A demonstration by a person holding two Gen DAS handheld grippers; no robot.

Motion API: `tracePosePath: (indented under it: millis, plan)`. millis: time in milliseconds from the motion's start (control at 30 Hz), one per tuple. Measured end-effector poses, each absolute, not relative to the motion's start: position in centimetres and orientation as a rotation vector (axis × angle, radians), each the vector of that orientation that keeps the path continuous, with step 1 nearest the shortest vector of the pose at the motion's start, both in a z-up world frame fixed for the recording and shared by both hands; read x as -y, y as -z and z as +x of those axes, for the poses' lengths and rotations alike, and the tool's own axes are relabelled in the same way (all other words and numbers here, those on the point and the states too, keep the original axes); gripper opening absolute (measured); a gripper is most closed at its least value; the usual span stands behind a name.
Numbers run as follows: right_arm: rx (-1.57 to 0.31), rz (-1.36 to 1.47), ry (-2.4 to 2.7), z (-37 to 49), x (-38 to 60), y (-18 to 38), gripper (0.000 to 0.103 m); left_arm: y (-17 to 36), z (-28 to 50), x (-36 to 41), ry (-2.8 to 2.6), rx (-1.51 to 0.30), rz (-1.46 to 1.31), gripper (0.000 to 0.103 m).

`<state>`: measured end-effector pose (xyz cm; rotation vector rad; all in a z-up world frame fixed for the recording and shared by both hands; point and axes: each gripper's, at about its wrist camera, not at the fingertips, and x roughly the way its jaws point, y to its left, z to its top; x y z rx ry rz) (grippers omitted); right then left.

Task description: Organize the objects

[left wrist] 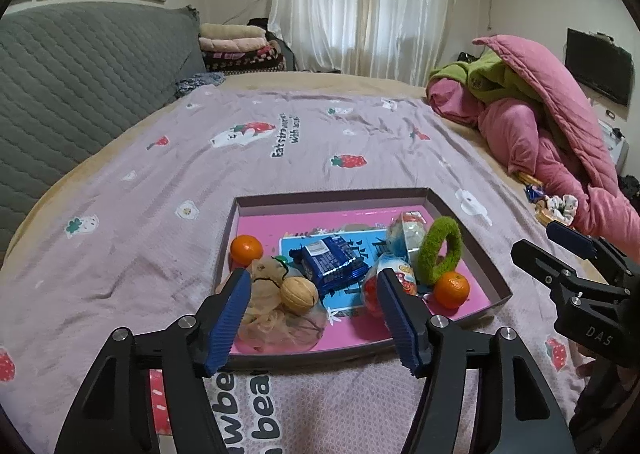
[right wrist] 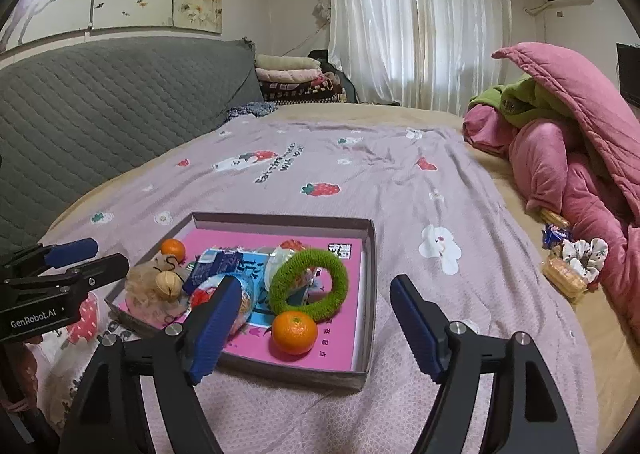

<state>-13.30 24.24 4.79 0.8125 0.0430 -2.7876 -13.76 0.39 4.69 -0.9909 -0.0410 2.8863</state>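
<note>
On the bed point(left wrist: 160, 181) the box point(left wrist: 472, 230) keeps the small things together (oranges, a green ring point(left wrist: 438, 250)), so the left gripper point(left wrist: 312, 318) and right gripper point(right wrist: 316, 322) hang wide apart, holding nothing.

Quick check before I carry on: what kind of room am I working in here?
Most likely a bedroom. The box sits on a bed with a strawberry-print sheet, a padded headboard behind it, and folded blankets stacked by the curtained window.
</note>
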Motion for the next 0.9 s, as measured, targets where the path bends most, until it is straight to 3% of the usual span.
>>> tracePosePath:
  millis: [433,900]
  plan:
    - [-0.067,0.768,2.806,-11.1,-23.0,-6.9,0.085,-7.2,-11.4,-0.4,-2.894,0.061,-0.911,0.076]
    - [-0.062,0.681,2.828,-8.8,-22.4,-9.8,0.085,-9.9,-9.0,-0.2,-2.918,0.061,-0.804,0.078]
